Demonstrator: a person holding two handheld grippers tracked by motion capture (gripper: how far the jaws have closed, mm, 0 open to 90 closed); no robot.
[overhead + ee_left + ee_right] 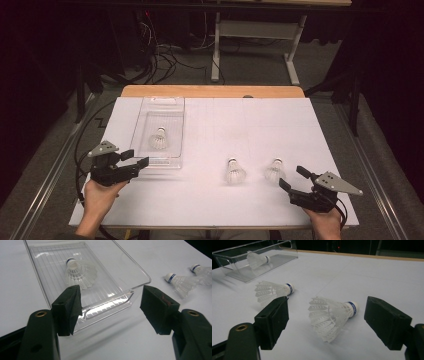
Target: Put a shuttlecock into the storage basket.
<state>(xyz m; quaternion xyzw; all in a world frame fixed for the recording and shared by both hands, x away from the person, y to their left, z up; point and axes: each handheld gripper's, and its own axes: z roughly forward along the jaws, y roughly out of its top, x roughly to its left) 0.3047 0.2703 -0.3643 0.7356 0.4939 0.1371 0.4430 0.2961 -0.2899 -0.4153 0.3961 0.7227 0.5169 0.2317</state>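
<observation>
Three white shuttlecocks lie on the white table. One shuttlecock (159, 139) (79, 270) (256, 259) rests inside a clear plastic tray (163, 161) (120, 298) (237, 272). A second shuttlecock (234, 171) (182, 282) (272, 291) and a third shuttlecock (274, 170) (203, 271) (329, 315) lie on their sides at centre right. My left gripper (136, 159) (110, 308) is open, its jaws just short of the tray's near end. My right gripper (293, 178) (325, 322) is open, the third shuttlecock lying just ahead between its jaws, untouched.
The white sheet (260, 125) covers a wooden table (210, 91). Beyond it stand a grey desk frame (255, 35) and cables on the floor (160, 60). Bare sheet spreads behind and to the right of the loose shuttlecocks.
</observation>
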